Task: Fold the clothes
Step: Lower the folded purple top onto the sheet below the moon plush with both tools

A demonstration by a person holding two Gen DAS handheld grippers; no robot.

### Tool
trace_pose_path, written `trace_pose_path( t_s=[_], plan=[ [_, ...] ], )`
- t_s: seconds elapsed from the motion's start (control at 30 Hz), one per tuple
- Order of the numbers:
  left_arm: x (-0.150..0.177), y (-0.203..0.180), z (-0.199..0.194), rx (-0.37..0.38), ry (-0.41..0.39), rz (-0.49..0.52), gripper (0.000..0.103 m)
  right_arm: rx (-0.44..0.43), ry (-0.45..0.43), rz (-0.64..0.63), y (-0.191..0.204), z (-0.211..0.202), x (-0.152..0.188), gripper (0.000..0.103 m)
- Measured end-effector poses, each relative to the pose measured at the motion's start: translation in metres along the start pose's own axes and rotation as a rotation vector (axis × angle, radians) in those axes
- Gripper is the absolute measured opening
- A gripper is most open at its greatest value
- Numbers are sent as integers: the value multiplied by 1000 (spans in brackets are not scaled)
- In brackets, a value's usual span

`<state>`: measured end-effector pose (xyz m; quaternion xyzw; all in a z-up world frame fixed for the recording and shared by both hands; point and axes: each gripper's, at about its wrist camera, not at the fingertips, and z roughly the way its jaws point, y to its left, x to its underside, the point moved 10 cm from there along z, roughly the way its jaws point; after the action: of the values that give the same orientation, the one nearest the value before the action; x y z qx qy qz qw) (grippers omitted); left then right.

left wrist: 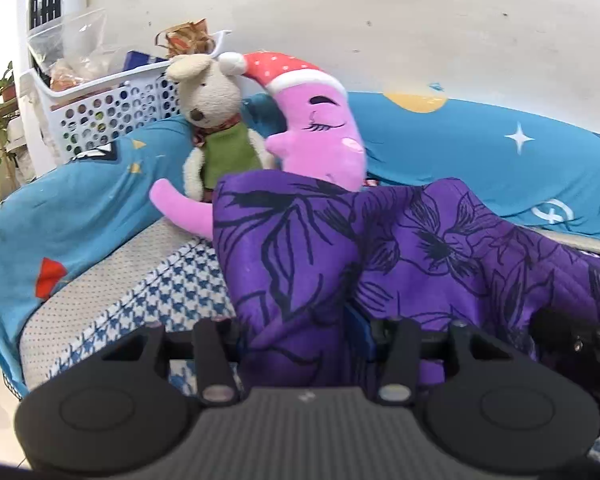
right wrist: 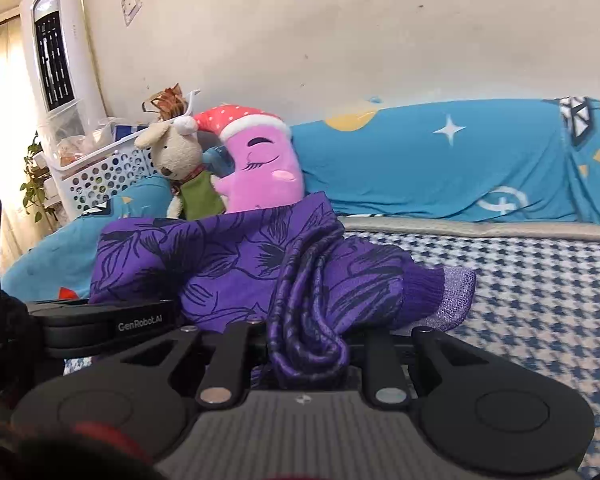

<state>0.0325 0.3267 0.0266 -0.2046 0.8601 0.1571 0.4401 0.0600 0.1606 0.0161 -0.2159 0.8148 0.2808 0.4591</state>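
Closest to you, your left gripper (left wrist: 306, 340) pinches a bunched fold of the purple floral-print fabric garment (left wrist: 400, 248), and your right gripper (right wrist: 306, 344) is clamped on a thicker rope-like twist of it. Between the 2 grips the garment hangs raised above the blue-and-white houndstooth sofa cushion (right wrist: 540, 288), with 1 ribbed lilac cuff (right wrist: 454, 292) dangling free to the right.

I judge the risks as follows: the grips hold gathered cloth, not clean edges, so a crease may set crooked once you lay it down. That loose cuff could tuck underneath. Farther back, the pink plush moon with the red spotted cap (left wrist: 320, 132) and the beige plush rabbit in a green vest (left wrist: 216, 120) sit just behind the cloth; a forward sweep could snag or topple them.
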Motion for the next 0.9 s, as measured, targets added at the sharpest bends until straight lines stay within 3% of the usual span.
trace_pose_path(
  t_s=[0.37,0.53,0.6,0.67,0.7,0.83,0.9],
  plan=[
    [3,31,25,-41,28,-1,44,-38,36,-11,20,42,15,19],
    [8,34,47,-40,45,33,46,-7,61,-31,19,56,27,20],
    [13,36,59,-30,71,34,51,31,99,-39,13,62,34,23],
    [15,42,65,-36,87,26,65,70,134,-18,1,64,40,28],
    [15,46,66,-41,92,7,68,78,155,4,-4,64,42,35],
    [3,65,59,-42,66,-82,75,136,206,74,-26,56,46,53],
    [-3,75,56,-57,49,-112,79,172,221,83,-36,48,48,56]
  ],
)
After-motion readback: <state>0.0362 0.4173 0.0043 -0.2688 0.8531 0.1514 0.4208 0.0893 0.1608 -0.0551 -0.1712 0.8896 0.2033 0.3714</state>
